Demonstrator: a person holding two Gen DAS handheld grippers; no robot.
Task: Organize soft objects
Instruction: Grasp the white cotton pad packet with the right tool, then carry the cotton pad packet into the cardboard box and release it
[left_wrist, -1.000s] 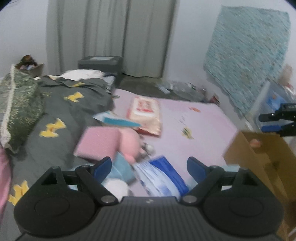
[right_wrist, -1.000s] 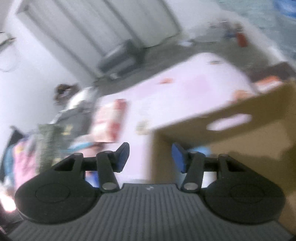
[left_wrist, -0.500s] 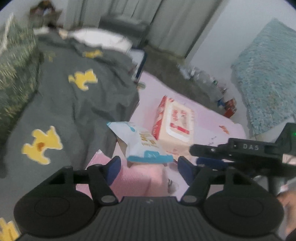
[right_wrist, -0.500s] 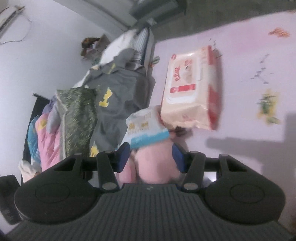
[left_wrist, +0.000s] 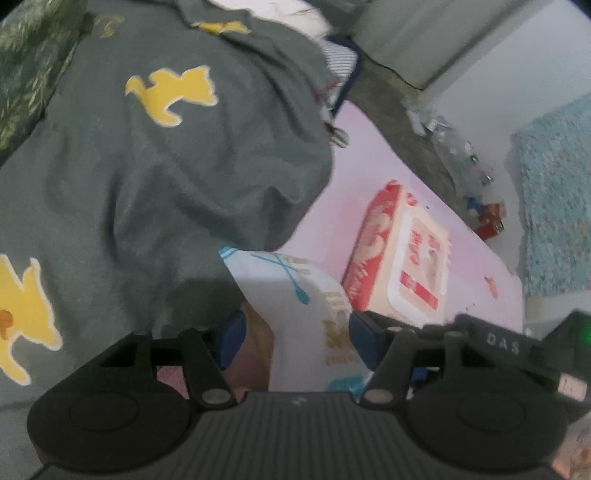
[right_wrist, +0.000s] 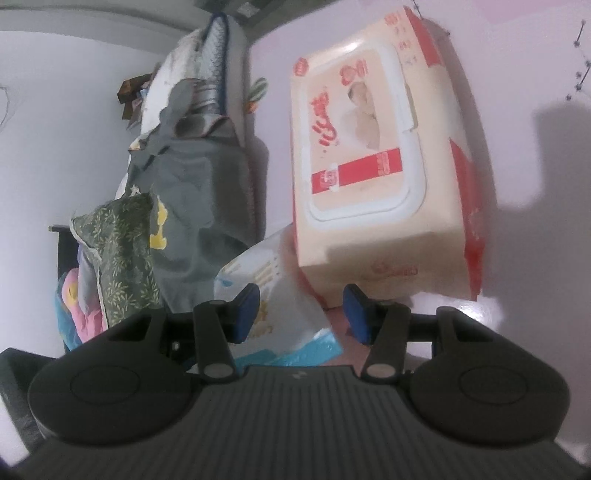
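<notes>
Left wrist view: the left gripper (left_wrist: 293, 341) has just been narrowing its jaws around a white-and-blue tissue pack (left_wrist: 306, 317), which sits between the blue pads without clear contact. Just beyond lies a red-and-cream wet wipes pack (left_wrist: 402, 258) on the pink sheet (left_wrist: 369, 155), beside a grey blanket (left_wrist: 166, 166). The right gripper (right_wrist: 301, 314), fingers partly spread, hangs over the same tissue pack (right_wrist: 280, 314).

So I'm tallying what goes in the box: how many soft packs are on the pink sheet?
2: a red-and-cream wipes pack lying flat, and a white-and-blue pack against its near end. More may be hidden.
</notes>
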